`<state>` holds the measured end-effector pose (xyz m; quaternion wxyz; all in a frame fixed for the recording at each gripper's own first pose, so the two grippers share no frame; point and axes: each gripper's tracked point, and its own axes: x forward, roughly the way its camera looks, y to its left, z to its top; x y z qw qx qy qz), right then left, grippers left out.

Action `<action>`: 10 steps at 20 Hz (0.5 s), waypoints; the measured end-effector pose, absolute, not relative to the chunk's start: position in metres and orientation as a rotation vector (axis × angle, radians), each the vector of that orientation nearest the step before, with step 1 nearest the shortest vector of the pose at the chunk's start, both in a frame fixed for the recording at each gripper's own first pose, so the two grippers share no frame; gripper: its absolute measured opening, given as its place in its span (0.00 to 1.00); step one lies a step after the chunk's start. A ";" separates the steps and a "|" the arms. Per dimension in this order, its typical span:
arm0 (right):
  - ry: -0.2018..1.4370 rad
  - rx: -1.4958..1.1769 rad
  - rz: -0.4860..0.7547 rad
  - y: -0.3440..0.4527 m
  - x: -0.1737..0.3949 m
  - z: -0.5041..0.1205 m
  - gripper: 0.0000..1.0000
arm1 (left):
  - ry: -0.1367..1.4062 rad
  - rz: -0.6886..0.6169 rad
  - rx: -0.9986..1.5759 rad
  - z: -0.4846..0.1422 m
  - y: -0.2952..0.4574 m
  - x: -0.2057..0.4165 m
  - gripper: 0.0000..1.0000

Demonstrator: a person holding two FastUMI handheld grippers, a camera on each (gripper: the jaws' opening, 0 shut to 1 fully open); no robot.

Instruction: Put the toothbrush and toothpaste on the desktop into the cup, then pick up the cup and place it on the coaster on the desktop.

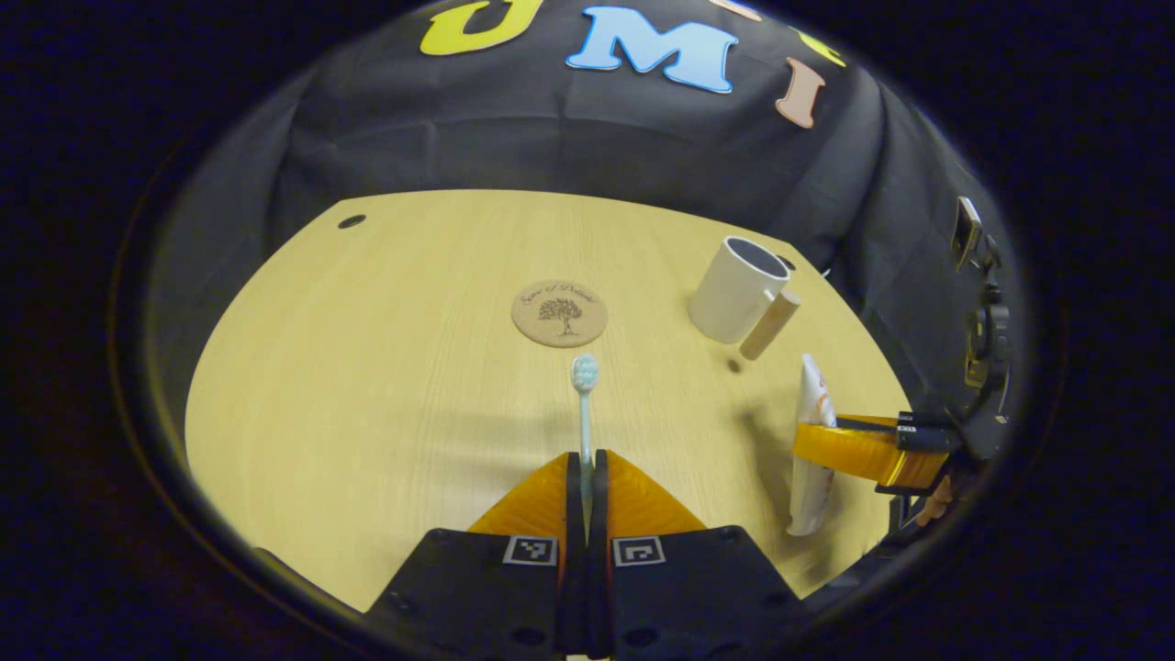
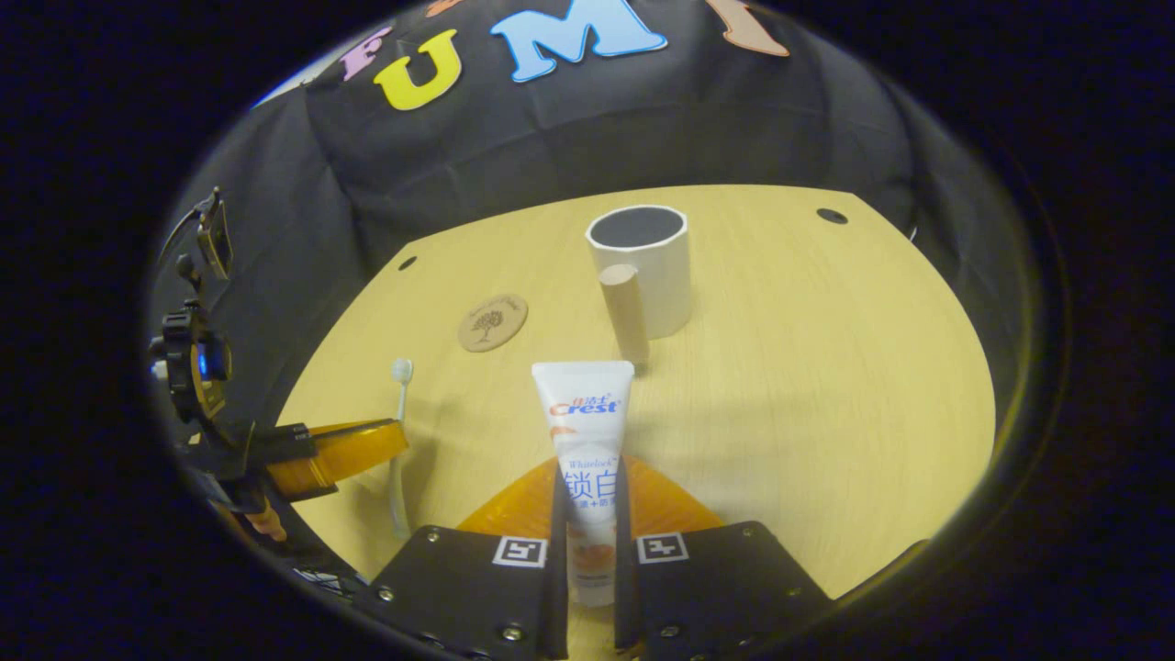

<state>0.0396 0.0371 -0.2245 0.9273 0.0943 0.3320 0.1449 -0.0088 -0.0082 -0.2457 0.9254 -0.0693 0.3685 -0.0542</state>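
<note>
Above desk (image 1: 367,367), left gripper (image 1: 586,464) pinching toothbrush (image 1: 584,386), right gripper (image 2: 590,482) pinching toothpaste (image 2: 587,431), handle hidden.

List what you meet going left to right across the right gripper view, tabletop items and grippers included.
left gripper → toothbrush → coaster → toothpaste, held in the right gripper → cup.

Toothbrush (image 1: 585,404) and white toothpaste (image 2: 587,441) lie flat; cup (image 2: 647,266) upright beside the round coaster (image 1: 559,313).
</note>
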 end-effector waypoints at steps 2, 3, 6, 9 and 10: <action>0.647 0.191 0.302 0.039 0.037 -0.215 0.21 | 0.711 -0.119 -0.152 -0.232 -0.007 -0.015 0.08; 0.629 0.191 0.304 0.040 0.036 -0.209 0.21 | 0.687 -0.122 -0.162 -0.224 -0.007 -0.017 0.08; 0.585 0.184 0.312 0.038 0.035 -0.192 0.21 | 0.620 -0.122 -0.178 -0.205 -0.003 -0.024 0.08; 0.543 0.157 0.317 0.036 0.033 -0.176 0.21 | 0.580 -0.125 -0.201 -0.197 -0.002 -0.023 0.08; 0.527 0.152 0.319 0.036 0.033 -0.170 0.21 | 0.562 -0.124 -0.212 -0.193 0.000 -0.023 0.08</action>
